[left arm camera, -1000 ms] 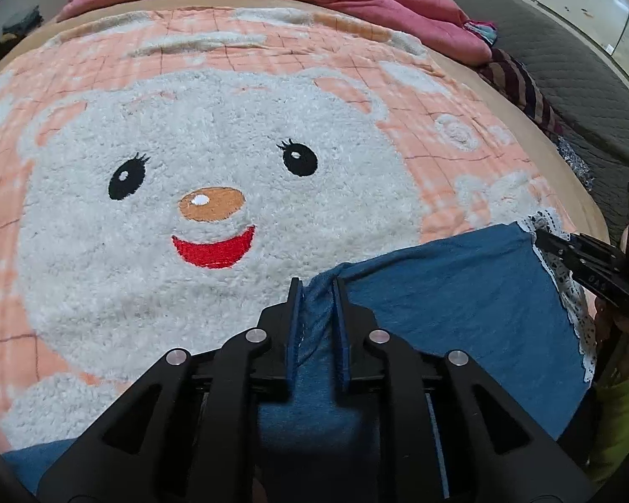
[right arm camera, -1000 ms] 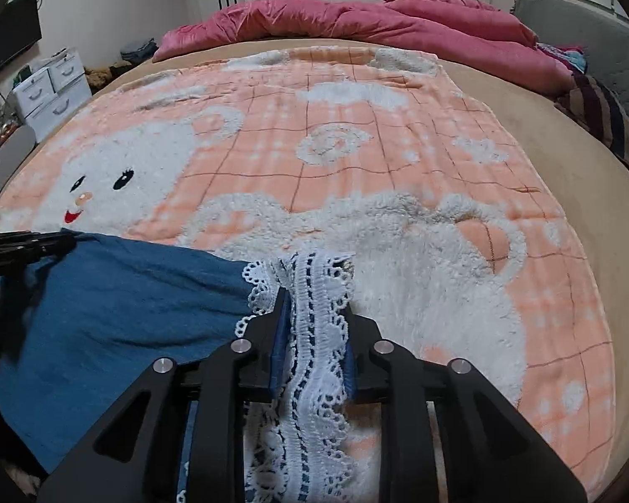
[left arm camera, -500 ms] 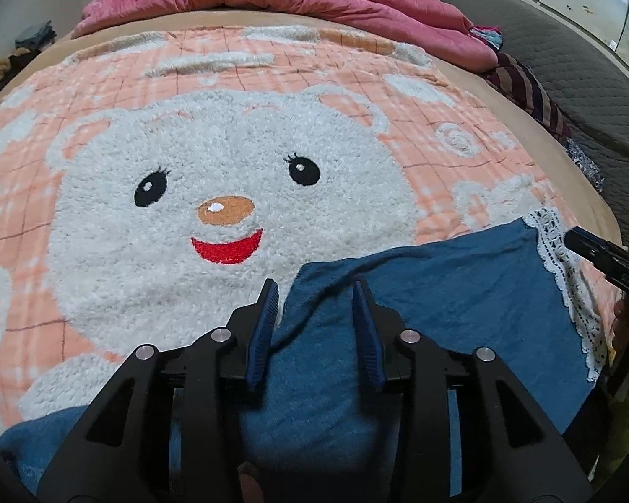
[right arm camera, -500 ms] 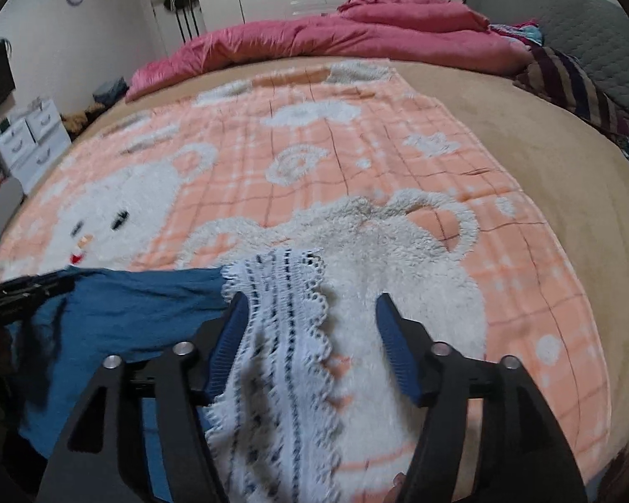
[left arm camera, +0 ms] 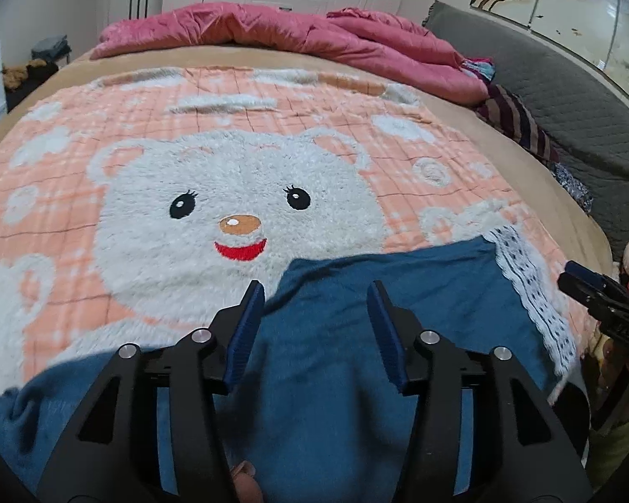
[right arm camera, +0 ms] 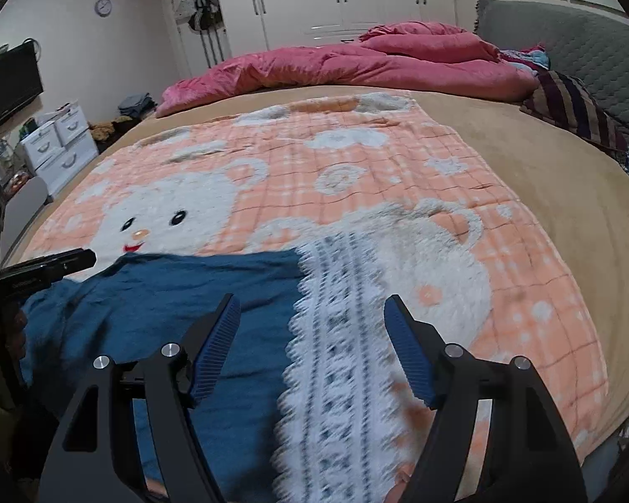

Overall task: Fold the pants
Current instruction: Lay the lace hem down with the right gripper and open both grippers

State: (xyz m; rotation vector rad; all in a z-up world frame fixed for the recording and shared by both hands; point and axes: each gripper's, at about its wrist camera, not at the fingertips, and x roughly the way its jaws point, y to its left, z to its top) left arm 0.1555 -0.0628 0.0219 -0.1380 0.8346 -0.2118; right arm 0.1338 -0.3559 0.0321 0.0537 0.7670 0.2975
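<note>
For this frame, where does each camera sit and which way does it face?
Left wrist: on the left gripper, angled down over the pants toward the bear blanket and wardrobe; own fingers opening, pads off the cloth; right gripper at the right edge.
Right wrist: on the right gripper, angled down over the lace hem; fingers opening, clear of it; left gripper at the left edge.
Shared: pants, hem, blanket, pink duvet.
</note>
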